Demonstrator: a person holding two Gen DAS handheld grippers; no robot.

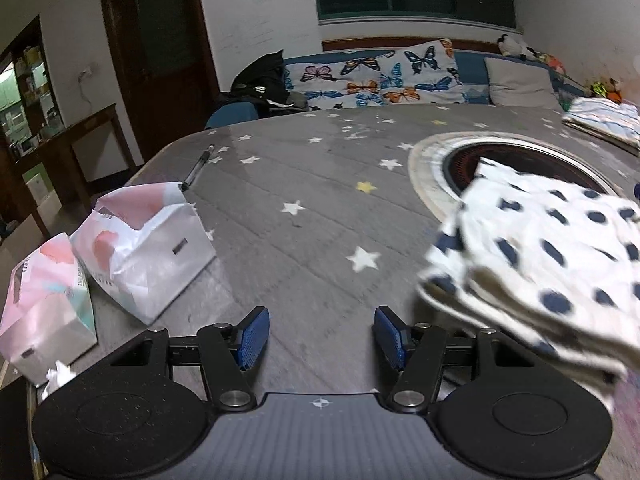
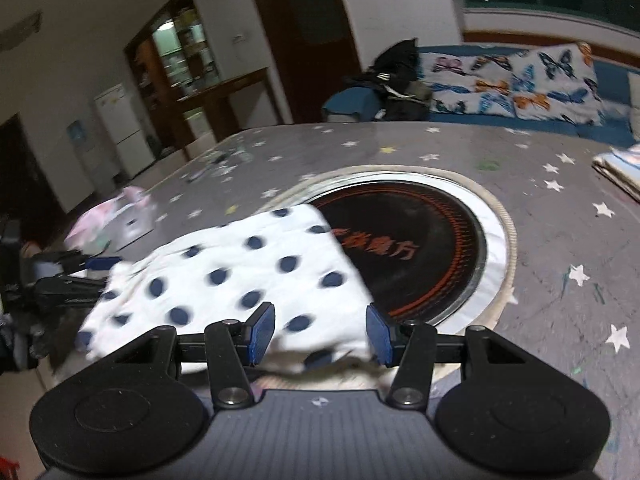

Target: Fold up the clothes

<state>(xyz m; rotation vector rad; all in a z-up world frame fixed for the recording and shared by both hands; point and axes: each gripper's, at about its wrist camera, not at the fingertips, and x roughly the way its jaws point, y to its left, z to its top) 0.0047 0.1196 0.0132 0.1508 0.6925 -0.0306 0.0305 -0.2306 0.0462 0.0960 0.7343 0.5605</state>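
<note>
A white garment with dark blue dots (image 1: 540, 264) lies folded in layers on the grey star-patterned table, partly over the round black cooktop. It also shows in the right wrist view (image 2: 248, 276), blurred. My left gripper (image 1: 321, 336) is open and empty, just left of the garment. My right gripper (image 2: 320, 334) is open, its blue pads (image 2: 262, 334) on either side of the garment's near edge, not clamped on it. The left gripper (image 2: 68, 276) appears at the far left of the right wrist view, beside the garment.
A round black cooktop (image 2: 420, 252) with a pale rim is set in the table. Two tissue packs (image 1: 140, 248) and a pen (image 1: 198, 168) lie on the left. A folded striped cloth (image 1: 604, 120) lies far right. A sofa with butterfly cushions (image 1: 372, 76) stands behind.
</note>
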